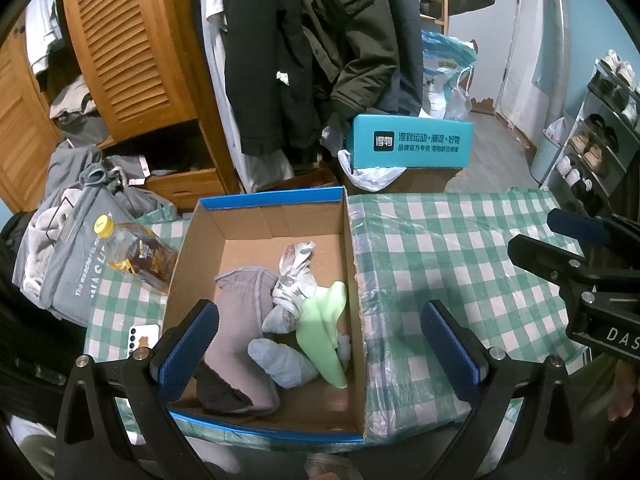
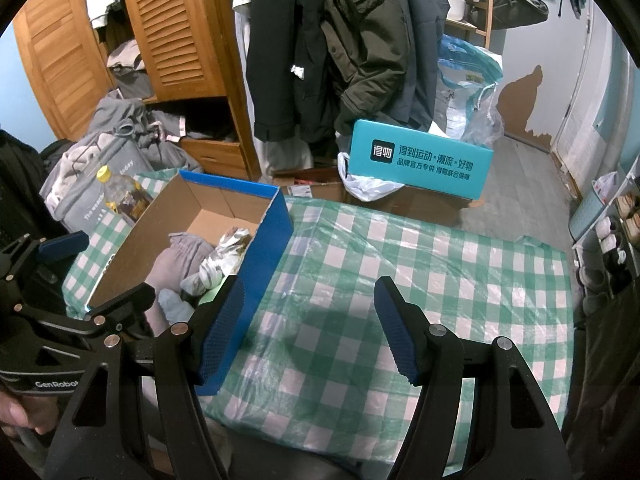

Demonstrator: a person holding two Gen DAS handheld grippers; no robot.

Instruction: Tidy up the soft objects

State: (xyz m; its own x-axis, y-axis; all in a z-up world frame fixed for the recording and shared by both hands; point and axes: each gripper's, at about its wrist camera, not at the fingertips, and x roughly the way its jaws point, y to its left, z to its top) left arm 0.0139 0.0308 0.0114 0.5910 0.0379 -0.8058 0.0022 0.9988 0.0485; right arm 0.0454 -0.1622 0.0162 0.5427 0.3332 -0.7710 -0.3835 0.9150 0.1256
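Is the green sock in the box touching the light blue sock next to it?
Touching. In the left wrist view the green sock lies against the light blue sock on the floor of the cardboard box, with no gap between them.

The left tool is held with its two blue-padded fingers spread wide and nothing between them. The right tool sits beside it, level with it, its fingers likewise wide apart and gripping nothing. Both point forward and slightly down.
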